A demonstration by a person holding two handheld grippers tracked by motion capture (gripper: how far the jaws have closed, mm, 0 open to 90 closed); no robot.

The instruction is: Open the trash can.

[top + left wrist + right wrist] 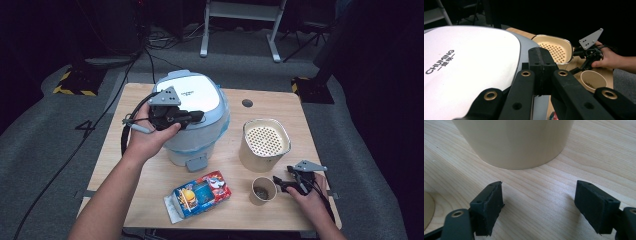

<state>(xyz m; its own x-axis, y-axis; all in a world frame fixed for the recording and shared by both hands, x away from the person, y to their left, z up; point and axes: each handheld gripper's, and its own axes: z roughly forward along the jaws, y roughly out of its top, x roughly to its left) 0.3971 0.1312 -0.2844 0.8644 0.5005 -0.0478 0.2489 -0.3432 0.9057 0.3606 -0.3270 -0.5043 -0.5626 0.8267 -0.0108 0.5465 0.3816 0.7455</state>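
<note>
1. The left gripper hovered over the white lid of the rice cooker, near the table's centre; in the left gripper view its jaws were pressed together with nothing between them.
2. The cooker stood at about eleven o'clock from the table's middle, its lid down.
3. The right gripper rested low at the table's five o'clock corner, jaws standing apart with bare wood between them, gripping nothing.
4. Its tips pointed toward nine o'clock at a small paper cup just beside them, with dark bits at the bottom of the cup; whether they touched it could not be told.
5. A cream pot with a perforated insert stood at twelve o'clock from the cup, close by.
6. A colourful carton lay on its side at six o'clock from the cooker, at nine o'clock from the cup.
</note>
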